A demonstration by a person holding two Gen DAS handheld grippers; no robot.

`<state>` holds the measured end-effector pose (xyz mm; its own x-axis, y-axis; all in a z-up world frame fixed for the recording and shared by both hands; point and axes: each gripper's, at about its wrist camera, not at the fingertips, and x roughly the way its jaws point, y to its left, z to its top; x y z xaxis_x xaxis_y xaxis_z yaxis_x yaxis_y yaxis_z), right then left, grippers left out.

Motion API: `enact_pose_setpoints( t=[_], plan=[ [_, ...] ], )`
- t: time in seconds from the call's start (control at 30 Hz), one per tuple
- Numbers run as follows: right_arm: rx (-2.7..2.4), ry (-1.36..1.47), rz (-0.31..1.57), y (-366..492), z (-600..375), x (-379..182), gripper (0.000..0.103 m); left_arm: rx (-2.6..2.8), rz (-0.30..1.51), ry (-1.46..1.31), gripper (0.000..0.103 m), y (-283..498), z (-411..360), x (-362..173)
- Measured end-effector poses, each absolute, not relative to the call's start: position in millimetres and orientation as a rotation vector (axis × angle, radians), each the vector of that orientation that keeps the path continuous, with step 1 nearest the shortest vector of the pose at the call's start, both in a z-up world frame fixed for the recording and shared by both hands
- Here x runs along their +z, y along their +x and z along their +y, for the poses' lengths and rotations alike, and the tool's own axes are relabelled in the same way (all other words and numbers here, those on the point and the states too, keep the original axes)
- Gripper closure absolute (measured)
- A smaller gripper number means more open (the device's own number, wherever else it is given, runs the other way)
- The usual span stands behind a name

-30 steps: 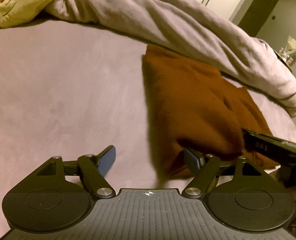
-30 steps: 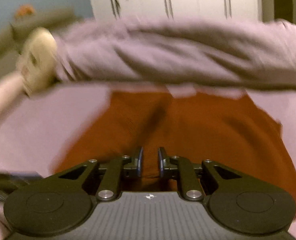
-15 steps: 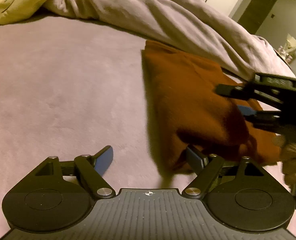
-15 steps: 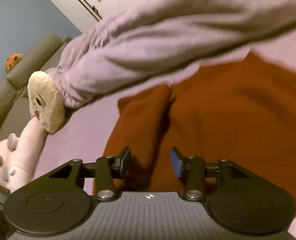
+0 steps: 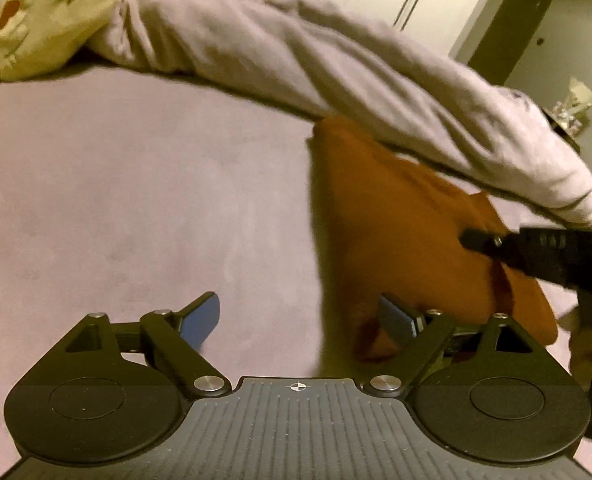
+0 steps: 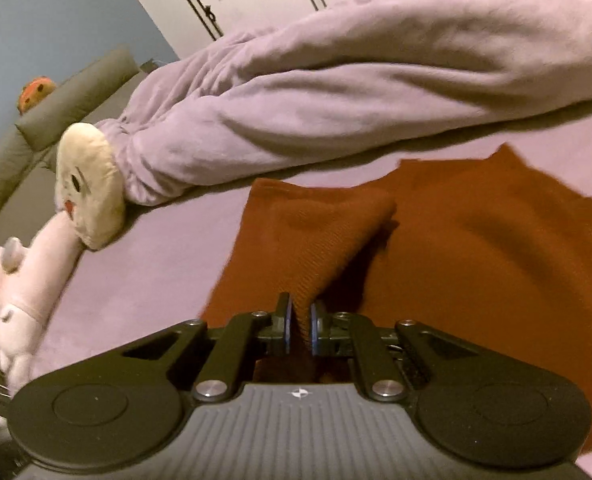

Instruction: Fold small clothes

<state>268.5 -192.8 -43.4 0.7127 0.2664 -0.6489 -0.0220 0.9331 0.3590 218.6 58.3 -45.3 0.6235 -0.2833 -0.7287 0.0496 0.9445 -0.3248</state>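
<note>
A rust-orange garment [image 5: 400, 224] lies on the purple bed sheet [image 5: 136, 200]; it also shows in the right wrist view [image 6: 476, 248]. My left gripper [image 5: 300, 316] is open and empty, low over the sheet, its right finger at the garment's near left corner. My right gripper [image 6: 299, 322] is shut on a fold of the garment and lifts it into a taut ridge [image 6: 328, 240]. The right gripper also shows at the right edge of the left wrist view [image 5: 536, 248], over the garment's right side.
A bunched lilac blanket [image 5: 336, 64] runs along the far side of the bed [image 6: 376, 80], touching the garment's far edge. A cream plush face [image 5: 48, 12] lies at the far left, with a pink plush toy [image 6: 20, 280] beside it. White wardrobe doors stand behind.
My right gripper has closed on a fold of the garment and pulled it up; half a second ago it was open. My left gripper stayed open and shifted slightly.
</note>
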Motion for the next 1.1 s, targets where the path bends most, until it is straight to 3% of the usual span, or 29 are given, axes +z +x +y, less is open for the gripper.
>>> enact_pose_setpoints(
  t=[0.23, 0.3, 0.37, 0.5, 0.67, 0.73, 0.83, 0.9, 1.03, 1.1],
  plan=[
    [0.112, 0.309, 0.831, 275, -207, -70, 0.095, -0.238, 0.964, -0.255, 0.012, 240, 37, -70],
    [0.116, 0.372, 0.831, 272, -219, -63, 0.089, -0.270, 0.965, -0.258, 0.012, 240, 39, -70],
    [0.097, 0.394, 0.825, 270, -230, -59, 0.075, -0.267, 0.970, -0.266, 0.012, 242, 39, -72],
    [0.136, 0.540, 0.856, 272, -247, -70, 0.067, -0.264, 0.963, -0.246, 0.012, 240, 39, -72],
    [0.205, 0.681, 0.840, 284, -248, -77, 0.041, -0.262, 0.968, -0.254, 0.012, 239, 39, -71],
    [0.229, 0.710, 0.833, 290, -245, -80, 0.039, -0.259, 0.966, -0.254, 0.012, 239, 39, -71],
    [0.243, 0.728, 0.842, 299, -237, -86, 0.040, -0.252, 0.966, -0.258, 0.012, 238, 37, -72],
    [0.245, 0.689, 0.842, 303, -229, -84, 0.051, -0.246, 0.966, -0.258, 0.012, 238, 36, -72],
    [0.225, 0.553, 0.846, 311, -212, -77, 0.086, -0.228, 0.975, -0.262, 0.012, 237, 33, -70],
    [0.202, 0.414, 0.827, 309, -199, -65, 0.088, -0.222, 0.972, -0.251, 0.012, 233, 31, -64]
  ],
)
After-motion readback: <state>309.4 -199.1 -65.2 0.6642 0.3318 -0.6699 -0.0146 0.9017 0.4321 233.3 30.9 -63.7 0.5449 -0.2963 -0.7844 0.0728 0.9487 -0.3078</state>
